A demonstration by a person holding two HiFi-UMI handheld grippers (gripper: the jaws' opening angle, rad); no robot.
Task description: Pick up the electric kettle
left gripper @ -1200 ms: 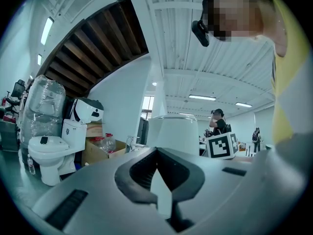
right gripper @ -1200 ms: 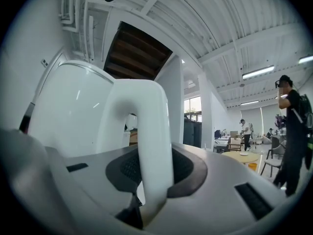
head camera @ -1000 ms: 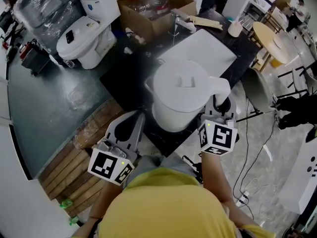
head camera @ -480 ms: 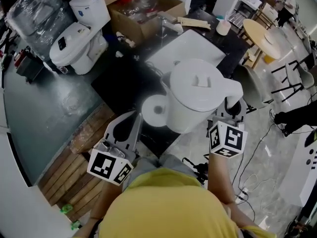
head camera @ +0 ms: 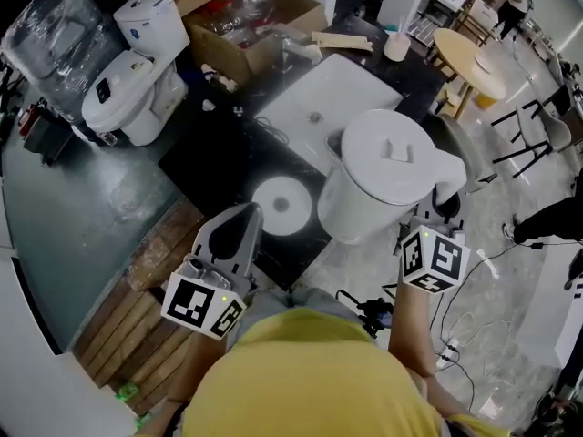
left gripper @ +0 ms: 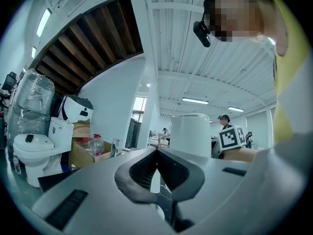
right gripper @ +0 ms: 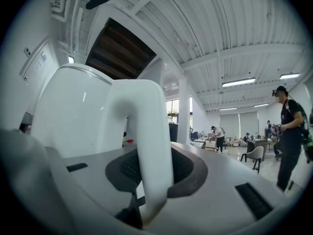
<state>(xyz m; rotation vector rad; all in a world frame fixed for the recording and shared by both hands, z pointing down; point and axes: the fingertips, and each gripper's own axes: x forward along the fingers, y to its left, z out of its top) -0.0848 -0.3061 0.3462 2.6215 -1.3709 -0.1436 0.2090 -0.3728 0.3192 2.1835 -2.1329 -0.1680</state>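
The white electric kettle (head camera: 383,176) hangs clear of the black counter (head camera: 214,153), to the right of its round white base (head camera: 281,206). My right gripper (head camera: 444,206) is shut on the kettle's curved handle (right gripper: 146,146), which runs up between the jaws in the right gripper view, with the kettle's body (right gripper: 73,116) to the left. My left gripper (head camera: 242,215) is at the counter's near edge, left of the base, shut with nothing in it. In the left gripper view the kettle (left gripper: 190,133) stands ahead and to the right of the gripper (left gripper: 156,153).
A white sink (head camera: 323,103) is set in the counter behind the base. A toilet (head camera: 127,71) and a cardboard box (head camera: 246,16) stand at the back left. Wooden planks (head camera: 137,308) lie at lower left, cables (head camera: 455,335) on the floor at right, a round table (head camera: 469,57) beyond.
The kettle has moved right with my right gripper, coming off its round base, which now shows on the counter. The left gripper has kept its place in the picture.
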